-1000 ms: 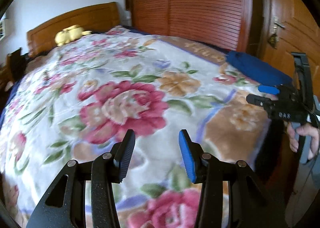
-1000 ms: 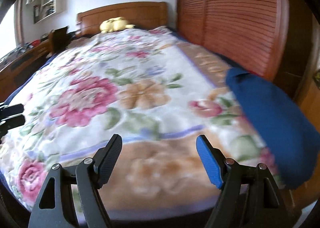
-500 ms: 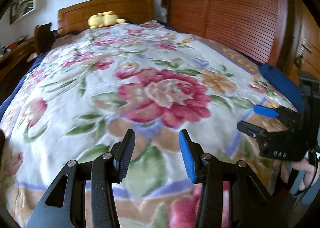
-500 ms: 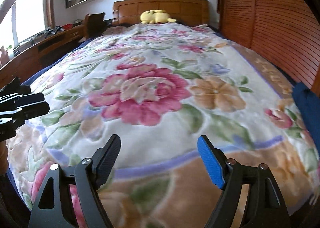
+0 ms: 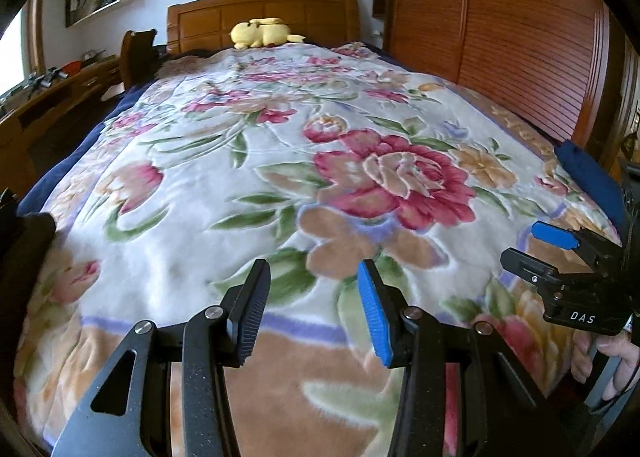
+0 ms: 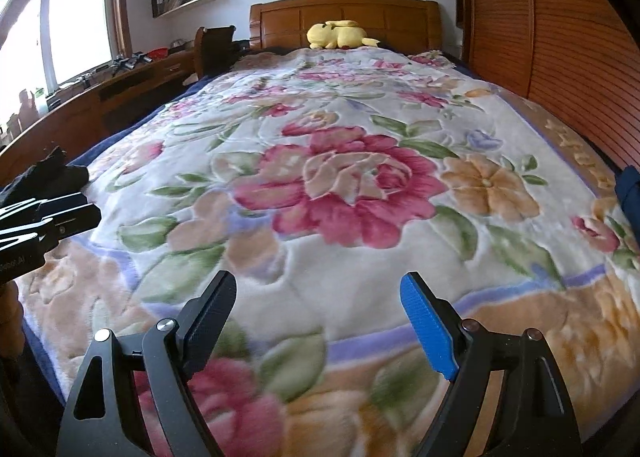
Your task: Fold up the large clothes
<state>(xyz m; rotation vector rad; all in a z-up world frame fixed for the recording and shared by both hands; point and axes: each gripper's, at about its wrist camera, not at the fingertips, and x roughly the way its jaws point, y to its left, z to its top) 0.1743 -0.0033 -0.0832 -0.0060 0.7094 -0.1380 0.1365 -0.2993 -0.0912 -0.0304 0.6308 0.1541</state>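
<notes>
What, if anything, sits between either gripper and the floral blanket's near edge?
Nothing visible. The left gripper and right gripper both hang open and empty over the floral blanket, with bare blanket below. The yellow plush toy sits far off by the headboard; the dark blue cloth lies at the blanket's right edge.

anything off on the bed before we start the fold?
Mostly tidy. The floral blanket lies flat. Two oddities: a blue cloth hangs over the bed's right edge, and a dark bundle sits at the left edge. A yellow plush toy lies by the headboard.
</notes>
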